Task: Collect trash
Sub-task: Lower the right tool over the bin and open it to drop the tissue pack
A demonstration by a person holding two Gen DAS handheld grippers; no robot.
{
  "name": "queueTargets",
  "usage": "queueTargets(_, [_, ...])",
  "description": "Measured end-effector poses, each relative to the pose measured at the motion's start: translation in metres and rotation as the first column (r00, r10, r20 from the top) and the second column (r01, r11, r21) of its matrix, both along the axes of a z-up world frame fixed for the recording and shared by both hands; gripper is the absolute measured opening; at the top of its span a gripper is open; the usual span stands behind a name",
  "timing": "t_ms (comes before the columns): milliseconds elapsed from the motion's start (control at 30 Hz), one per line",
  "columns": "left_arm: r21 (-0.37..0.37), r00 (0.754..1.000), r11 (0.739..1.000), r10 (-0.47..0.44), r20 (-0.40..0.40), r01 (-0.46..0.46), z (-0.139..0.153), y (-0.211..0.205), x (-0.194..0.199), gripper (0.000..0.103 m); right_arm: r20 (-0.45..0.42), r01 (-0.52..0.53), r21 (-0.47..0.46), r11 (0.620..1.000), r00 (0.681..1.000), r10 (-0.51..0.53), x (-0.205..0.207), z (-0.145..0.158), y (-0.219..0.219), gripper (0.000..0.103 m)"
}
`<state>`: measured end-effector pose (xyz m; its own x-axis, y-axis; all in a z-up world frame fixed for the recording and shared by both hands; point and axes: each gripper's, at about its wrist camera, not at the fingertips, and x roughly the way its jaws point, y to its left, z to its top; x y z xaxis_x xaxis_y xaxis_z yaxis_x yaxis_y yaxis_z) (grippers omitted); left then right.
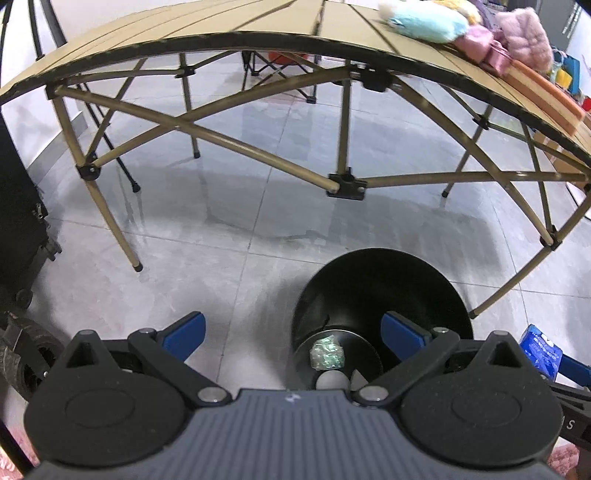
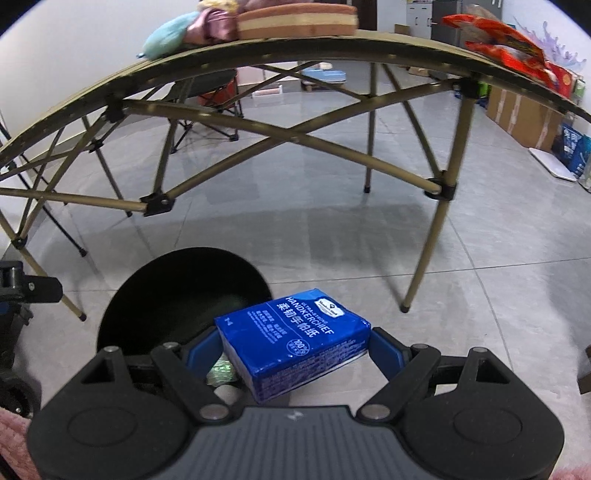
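Note:
A black round trash bin (image 1: 384,280) stands on the floor in front of the folding table. Inside it lie a crumpled shiny wrapper (image 1: 327,356) and a pale piece of trash (image 1: 332,380). My left gripper (image 1: 293,334) hangs open over the bin's near left rim with nothing between its blue fingers. My right gripper (image 2: 295,349) is shut on a blue handkerchief tissue pack (image 2: 295,343), held just over the bin's (image 2: 177,295) right rim. That pack (image 1: 541,349) also shows at the right edge of the left wrist view.
A tan folding table (image 1: 184,22) with crossed legs spans the view ahead; plush toys (image 1: 424,22) and a wooden board (image 1: 550,96) lie on it. Red snack bags (image 2: 509,48) sit at its right end. A black wheeled case (image 1: 18,221) stands left. Cardboard boxes (image 2: 524,114) stand far right.

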<state>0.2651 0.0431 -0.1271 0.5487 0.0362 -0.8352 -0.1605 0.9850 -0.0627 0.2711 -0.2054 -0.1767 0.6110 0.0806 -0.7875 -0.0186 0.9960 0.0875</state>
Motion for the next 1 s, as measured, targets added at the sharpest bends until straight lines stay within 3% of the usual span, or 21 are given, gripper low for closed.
queueTargets(1000, [0.020,0.990,0.990,0.143,-0.019,-0.143,-0.010,0.072,-0.012,0.103,-0.079,-0.117,0.072,0.991,0.989,0.123,0.041,-0.016,0.091,0.085])
